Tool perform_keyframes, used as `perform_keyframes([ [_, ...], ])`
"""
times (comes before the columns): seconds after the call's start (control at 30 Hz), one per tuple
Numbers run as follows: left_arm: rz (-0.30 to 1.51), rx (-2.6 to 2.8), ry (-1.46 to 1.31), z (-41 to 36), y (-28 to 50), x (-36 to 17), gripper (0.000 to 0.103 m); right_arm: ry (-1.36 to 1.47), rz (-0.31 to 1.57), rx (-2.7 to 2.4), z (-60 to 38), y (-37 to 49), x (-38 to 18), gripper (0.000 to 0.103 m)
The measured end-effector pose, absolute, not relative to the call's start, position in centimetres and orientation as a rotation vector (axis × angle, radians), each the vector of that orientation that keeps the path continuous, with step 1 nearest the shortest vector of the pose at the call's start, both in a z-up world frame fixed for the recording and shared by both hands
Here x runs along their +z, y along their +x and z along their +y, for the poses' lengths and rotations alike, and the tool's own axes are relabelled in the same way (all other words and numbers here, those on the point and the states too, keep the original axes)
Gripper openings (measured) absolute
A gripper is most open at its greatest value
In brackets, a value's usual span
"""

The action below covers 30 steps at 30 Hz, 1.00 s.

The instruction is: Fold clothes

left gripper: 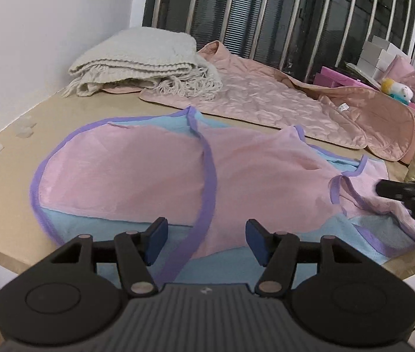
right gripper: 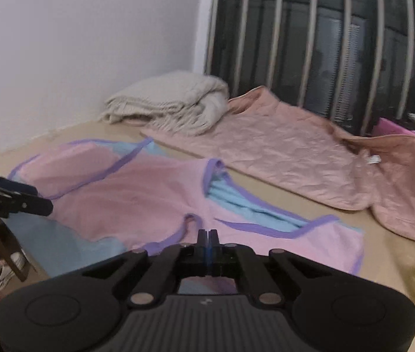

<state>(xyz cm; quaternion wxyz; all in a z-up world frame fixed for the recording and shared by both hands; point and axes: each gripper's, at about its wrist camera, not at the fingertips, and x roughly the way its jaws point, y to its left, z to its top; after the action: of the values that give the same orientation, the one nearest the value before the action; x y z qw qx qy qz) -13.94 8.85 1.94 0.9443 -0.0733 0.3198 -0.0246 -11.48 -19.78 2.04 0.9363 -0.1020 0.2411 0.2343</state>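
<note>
On the tan worktop (left gripper: pixel 8 135), a pink and blue garment (left gripper: pixel 137 170) lies spread before my two grippers.

My left gripper (left gripper: pixel 206 242) hangs over the near blue hem with its fingers (left gripper: pixel 157 240) spread and nothing between them. My right gripper (right gripper: pixel 208 239) has its fingers pressed together at the purple-trimmed edge near the armhole; whether any cloth is caught there I cannot tell. I judge the fabric thin, light and limp, likely to slide and wrinkle rather than hold a crease. The purple trim (left gripper: pixel 207 176) looks the firmest place to pinch, at a corner or strap. A quilted pink cover (left gripper: pixel 266 99) and a folded cream blanket (left gripper: pixel 137 55) lie beyond, apart from the garment.
</note>
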Motion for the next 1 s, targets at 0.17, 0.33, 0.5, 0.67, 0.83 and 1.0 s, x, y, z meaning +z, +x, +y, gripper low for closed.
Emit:
perform_keyframes([
  [0.17,0.653,-0.058,-0.191,9.5,-13.7,1.9,0.06,-0.234,0.503,0.512,-19.4,-11.0,2.0,0.027],
  [0.33,0.647,-0.052,-0.153,9.1,-13.8,1.8,0.06,-0.322,0.552,0.516,-16.7,-8.5,0.7,0.003],
  [0.5,0.644,-0.046,-0.125,8.8,-14.0,1.8,0.06,-0.338,0.491,0.502,-18.1,-11.4,2.3,0.001],
  [0.67,0.661,-0.06,-0.171,9.4,-13.9,2.1,0.06,-0.328,0.526,0.478,-19.5,-13.6,1.9,0.008],
  [0.83,0.679,-0.109,-0.224,9.9,-15.2,2.4,0.06,-0.217,0.467,0.536,-19.6,-16.0,2.3,0.024],
  [1.0,0.674,-0.081,-0.17,9.2,-15.5,2.1,0.034,-0.248,0.52,0.589,-16.6,-15.7,0.5,0.015],
])
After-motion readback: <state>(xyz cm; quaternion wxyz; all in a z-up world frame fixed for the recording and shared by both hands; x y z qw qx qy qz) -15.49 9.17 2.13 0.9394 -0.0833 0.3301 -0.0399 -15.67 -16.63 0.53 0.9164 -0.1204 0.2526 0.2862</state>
